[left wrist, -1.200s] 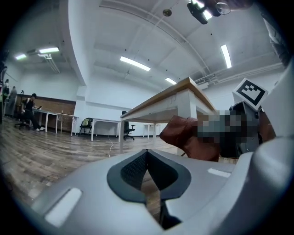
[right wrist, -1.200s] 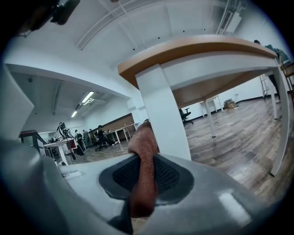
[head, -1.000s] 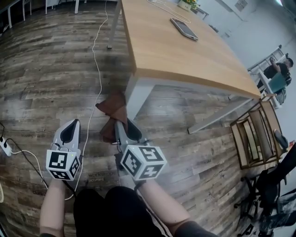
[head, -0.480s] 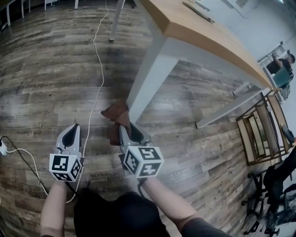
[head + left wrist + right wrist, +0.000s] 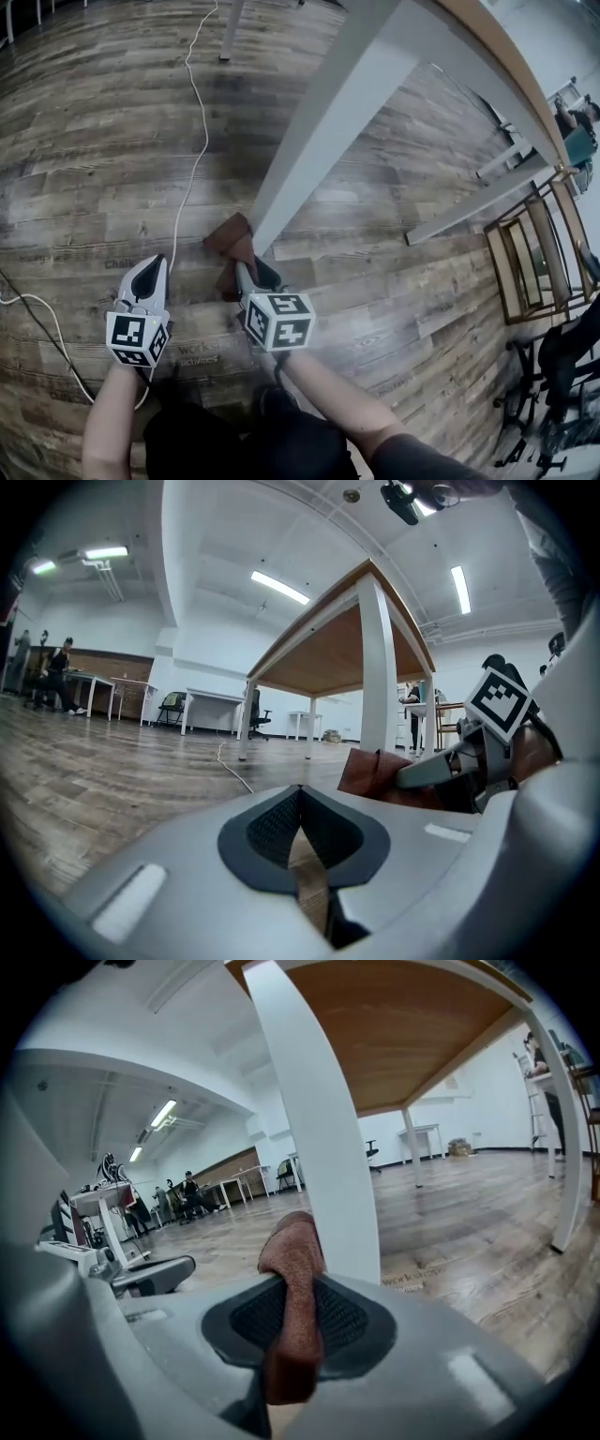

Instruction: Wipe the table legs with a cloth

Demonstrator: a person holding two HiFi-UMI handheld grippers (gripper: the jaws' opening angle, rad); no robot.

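My right gripper point(image 5: 295, 1314) pinches the folded rust-brown terry cloth point(image 5: 292, 1246). The cloth sits low at the foot of the white square metal table leg point(image 5: 314, 1129) and looks to be touching it, just above the grey wood-plank floor point(image 5: 84, 150). My left gripper point(image 5: 300, 829) is pressed together and empty, off to the side. To wipe well, I'd press the cloth flat on the leg and sweep upward, one face at a time.

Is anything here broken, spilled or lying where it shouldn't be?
Nothing looks broken or spilled. The one untidy thing is a white cable trailing loose across the wooden floor, close by the white table leg. The brown cloth is pinched in the right gripper, not dropped.
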